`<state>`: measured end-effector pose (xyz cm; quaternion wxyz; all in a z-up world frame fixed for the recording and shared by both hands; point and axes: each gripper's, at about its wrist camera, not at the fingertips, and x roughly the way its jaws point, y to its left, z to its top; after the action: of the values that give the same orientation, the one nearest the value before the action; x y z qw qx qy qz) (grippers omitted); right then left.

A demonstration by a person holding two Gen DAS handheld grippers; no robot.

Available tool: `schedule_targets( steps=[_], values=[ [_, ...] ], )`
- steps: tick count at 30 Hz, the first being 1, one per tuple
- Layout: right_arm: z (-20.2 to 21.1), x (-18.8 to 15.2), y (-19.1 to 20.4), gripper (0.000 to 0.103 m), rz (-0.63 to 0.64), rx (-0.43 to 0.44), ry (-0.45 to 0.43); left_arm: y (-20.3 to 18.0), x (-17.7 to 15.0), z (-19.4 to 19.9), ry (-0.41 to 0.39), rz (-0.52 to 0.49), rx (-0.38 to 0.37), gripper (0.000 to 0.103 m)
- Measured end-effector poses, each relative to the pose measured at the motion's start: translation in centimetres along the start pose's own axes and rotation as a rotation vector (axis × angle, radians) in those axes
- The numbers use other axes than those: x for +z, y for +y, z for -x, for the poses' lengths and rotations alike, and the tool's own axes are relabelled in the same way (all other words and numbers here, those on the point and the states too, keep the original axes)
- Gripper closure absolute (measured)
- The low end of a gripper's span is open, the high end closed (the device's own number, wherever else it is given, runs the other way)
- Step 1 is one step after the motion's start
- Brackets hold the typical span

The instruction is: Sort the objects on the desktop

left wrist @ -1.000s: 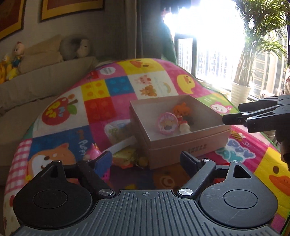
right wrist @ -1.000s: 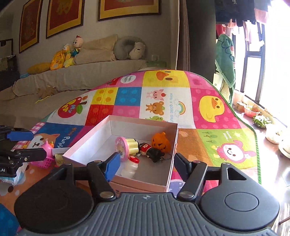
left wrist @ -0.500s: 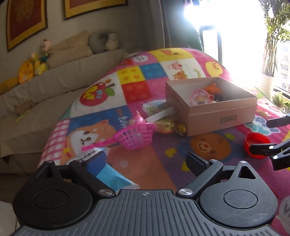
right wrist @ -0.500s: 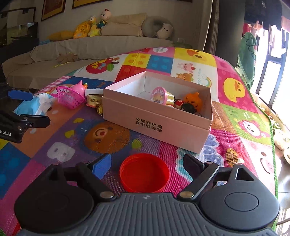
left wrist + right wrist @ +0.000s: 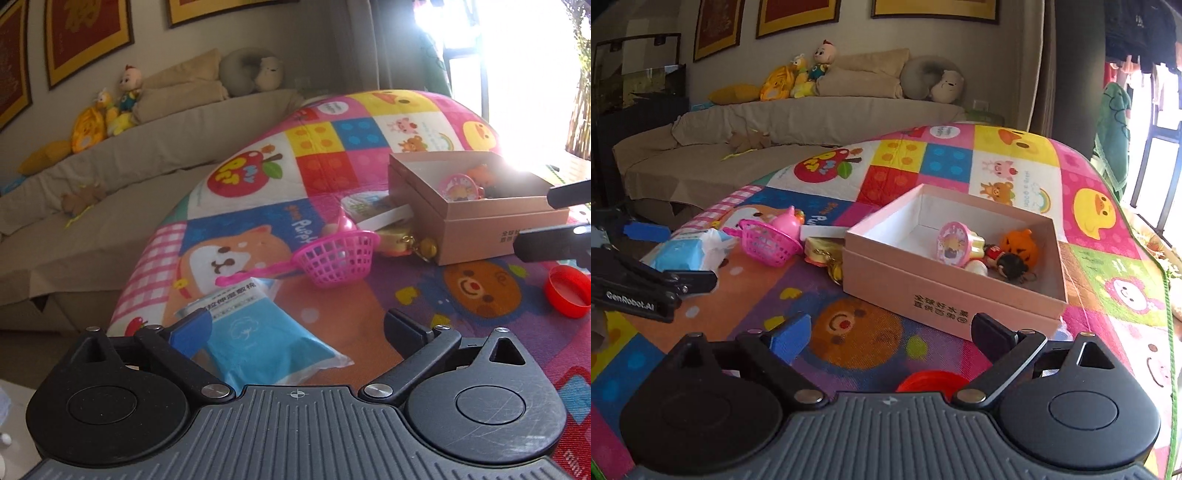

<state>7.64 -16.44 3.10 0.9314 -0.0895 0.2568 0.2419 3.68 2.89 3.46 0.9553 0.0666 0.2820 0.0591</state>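
A pink cardboard box stands on the colourful play mat and holds a pink round toy, an orange pumpkin toy and a small doll. My left gripper is open and empty, just above a blue tissue packet. A pink mesh basket lies beyond it, left of the box. My right gripper is open and empty, with a red cap low between its fingers, close in front of the box. The red cap also shows in the left wrist view.
A yellow keychain toy and a white strip lie against the box's left side, with a pink pig toy behind the basket. A beige sofa with plush toys runs along the far wall. The mat's edge drops off at left.
Both grippers have pulled back and moved left. The tissue packet now lies between my left fingers, and the red cap has slid lower under my right gripper.
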Motion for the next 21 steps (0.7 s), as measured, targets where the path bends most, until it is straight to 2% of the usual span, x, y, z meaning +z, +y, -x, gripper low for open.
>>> schedule_targets(
  steps=[3,5,9,12,14,18,19,20,21],
  values=[
    [-2.2,4.5,2.4,0.019,-0.004,0.116,0.009,1.4,-0.3,-0.1,-0.003,0.007,0.048,0.001],
    [-4.4,7.1,3.5,0.036,-0.031,0.177,0.038,2.4,-0.6,-0.2,-0.004,-0.005,0.092,0.000],
    [-10.5,10.3,5.3,0.038,-0.064,0.174,0.103,4.3,-1.2,-0.1,-0.008,-0.003,0.152,0.000],
    [-14.4,10.4,6.5,0.045,-0.037,0.117,0.150,6.1,-1.5,0.5,-0.008,0.069,0.109,0.000],
    [-16.2,9.7,6.8,0.066,-0.029,0.122,0.216,7.0,-1.6,1.1,-0.006,0.125,0.046,0.000],
    [-15.1,9.2,6.7,0.072,-0.033,0.154,0.213,7.6,-1.6,1.4,0.000,0.193,-0.028,0.000],
    [-14.3,9.4,6.4,0.081,-0.039,0.155,0.198,7.5,-1.5,1.5,-0.003,0.198,-0.036,0.000],
    [-13.5,9.6,6.1,0.099,-0.043,0.161,0.182,7.1,-1.3,1.6,-0.011,0.196,-0.043,0.000],
    [-12.4,10.0,5.6,0.100,-0.053,0.166,0.161,6.8,-1.2,1.7,-0.019,0.191,-0.053,0.000]
  ],
)
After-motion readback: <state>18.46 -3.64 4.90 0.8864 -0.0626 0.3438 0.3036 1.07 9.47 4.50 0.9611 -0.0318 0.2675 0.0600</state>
